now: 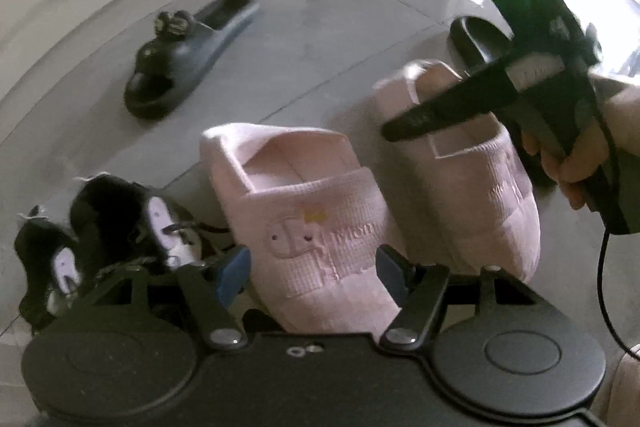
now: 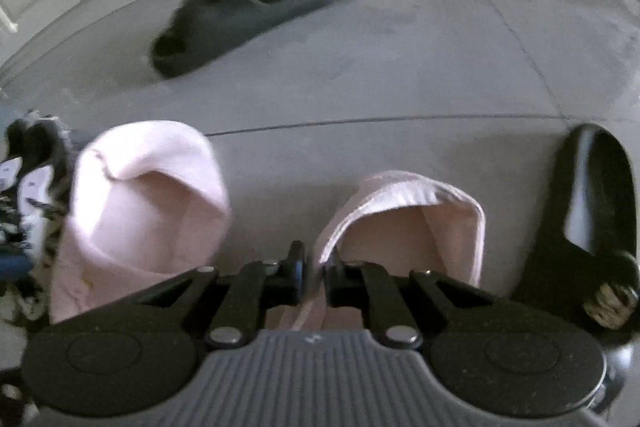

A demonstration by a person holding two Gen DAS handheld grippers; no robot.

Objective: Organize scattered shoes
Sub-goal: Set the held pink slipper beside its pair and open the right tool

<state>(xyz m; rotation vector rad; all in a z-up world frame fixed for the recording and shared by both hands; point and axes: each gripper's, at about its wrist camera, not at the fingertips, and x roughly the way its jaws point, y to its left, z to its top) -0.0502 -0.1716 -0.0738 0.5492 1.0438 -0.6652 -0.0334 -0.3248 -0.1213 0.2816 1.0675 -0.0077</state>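
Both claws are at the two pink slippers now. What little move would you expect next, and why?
Probably the left gripper closes on the toe of the left pink slipper. Its jaws stand open on either side of that slipper, not pressing it, while the right gripper is already shut on the edge of the right pink slipper. With both gripped, the pair could be moved together.

The matte black plastic left gripper [image 1: 314, 269] has blue pads and silver pivot screws; the black right gripper [image 2: 314, 277] carries a ribbed grey housing, a green light, perhaps a cable.
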